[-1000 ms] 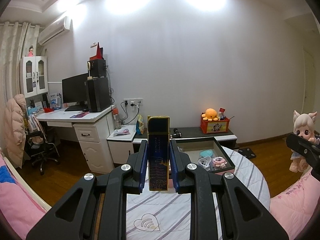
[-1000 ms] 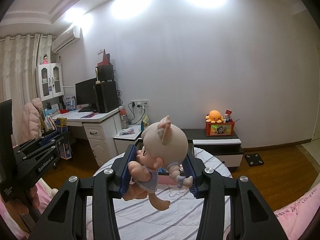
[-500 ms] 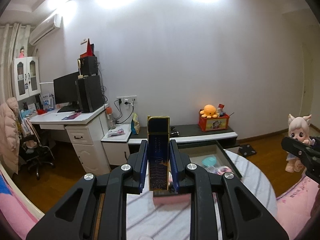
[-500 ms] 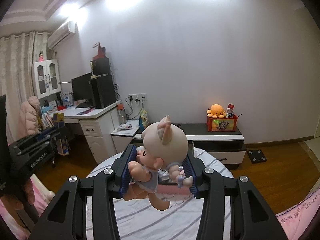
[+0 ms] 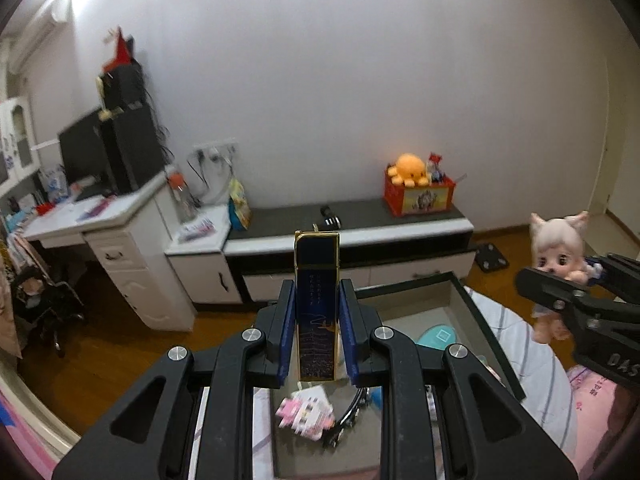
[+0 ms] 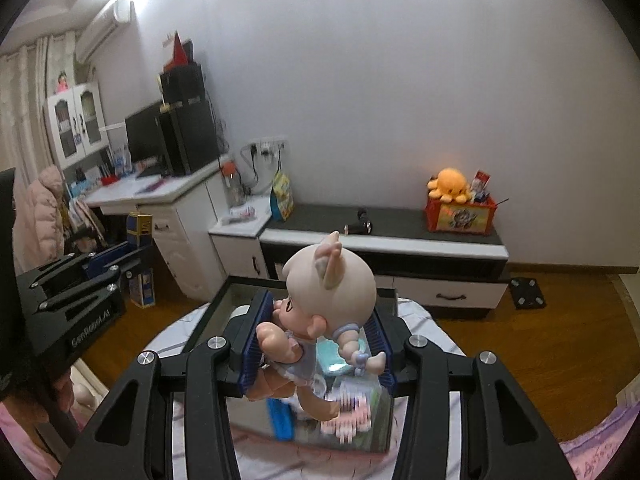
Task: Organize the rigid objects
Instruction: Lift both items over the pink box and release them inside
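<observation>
My left gripper (image 5: 317, 296) is shut on a tall dark blue box with gold edges (image 5: 317, 304), held upright above the near left part of a shallow dark-rimmed grey tray (image 5: 472, 304). In the tray lie a teal case (image 5: 438, 337), a pink and white block toy (image 5: 306, 416) and a dark ring. My right gripper (image 6: 318, 326) is shut on a small doll with pale hair and cat ears (image 6: 328, 288), hanging over the same tray (image 6: 224, 292). The doll (image 5: 558, 240) and right gripper also show at the right edge of the left wrist view.
The tray sits on a round table with a striped white cloth (image 6: 432, 328). Pink bedding (image 5: 596, 400) lies at the right. Behind stand a low black and white cabinet (image 5: 360, 240) with a red box and an orange plush (image 5: 408, 168), and a white desk (image 5: 112, 232).
Both grippers have moved forward over the table, still holding the box and the doll. The tray has come much closer and now lies right beneath them.
</observation>
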{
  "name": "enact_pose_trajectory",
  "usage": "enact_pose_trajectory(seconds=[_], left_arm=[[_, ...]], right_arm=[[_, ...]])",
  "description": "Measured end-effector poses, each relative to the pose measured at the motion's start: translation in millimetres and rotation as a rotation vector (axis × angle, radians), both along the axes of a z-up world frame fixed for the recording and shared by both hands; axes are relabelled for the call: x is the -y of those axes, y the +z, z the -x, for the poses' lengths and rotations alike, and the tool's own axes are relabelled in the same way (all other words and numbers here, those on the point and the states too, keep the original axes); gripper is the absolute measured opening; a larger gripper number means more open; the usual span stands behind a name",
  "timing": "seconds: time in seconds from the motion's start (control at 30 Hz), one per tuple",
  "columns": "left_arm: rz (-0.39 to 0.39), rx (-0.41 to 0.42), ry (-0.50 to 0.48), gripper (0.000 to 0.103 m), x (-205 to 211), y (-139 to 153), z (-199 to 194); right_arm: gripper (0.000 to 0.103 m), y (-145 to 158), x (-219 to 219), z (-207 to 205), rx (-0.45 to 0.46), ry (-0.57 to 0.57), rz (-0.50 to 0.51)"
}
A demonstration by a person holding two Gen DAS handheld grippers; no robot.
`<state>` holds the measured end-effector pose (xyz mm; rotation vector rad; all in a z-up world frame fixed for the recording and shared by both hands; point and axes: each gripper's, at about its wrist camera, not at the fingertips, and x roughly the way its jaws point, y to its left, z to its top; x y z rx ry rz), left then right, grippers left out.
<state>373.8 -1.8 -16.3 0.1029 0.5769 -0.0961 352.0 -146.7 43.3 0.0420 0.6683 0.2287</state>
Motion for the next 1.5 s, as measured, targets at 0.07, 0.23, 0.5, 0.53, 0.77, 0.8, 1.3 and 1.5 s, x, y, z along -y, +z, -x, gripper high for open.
enact_pose_trajectory(seconds=[0.07,0.23,0.5,0.53,0.77,0.8,1.3,1.5], left_arm=[[0.003,-0.044,-0.01,0.021,4,-13,-29],[-0.005,-0.191,0.017,0.021,3,-56,-94],[-0.007,-0.308,0.046,0.021,-2,-90,-133],[-0.013,-0.32,0.054,0.021,-3,-95,-136],[-0.023,-0.38,0.081,0.021,-10,-112,-150],[-0.025,-0.384,0.083,0.021,-10,-113,-150],[-0.034,-0.377,0.089,0.03,-16,-107,-149],[-0.025,-0.325,0.081,0.066,-15,-95,-141]], right_arm=[[0.047,-18,-3,-29,-0.056,0.015,0.0],[0.047,-67,-8,-88,-0.203,0.027,0.016],[0.047,-127,-7,-138,-0.387,-0.012,0.071],[0.047,-130,-6,-140,-0.393,-0.007,0.075],[0.047,-137,-3,-149,-0.432,-0.021,0.086],[0.047,-137,-5,-153,-0.431,-0.022,0.09],[0.051,-133,-2,-159,-0.444,-0.05,0.071],[0.082,-111,3,-149,-0.368,-0.066,0.027]])
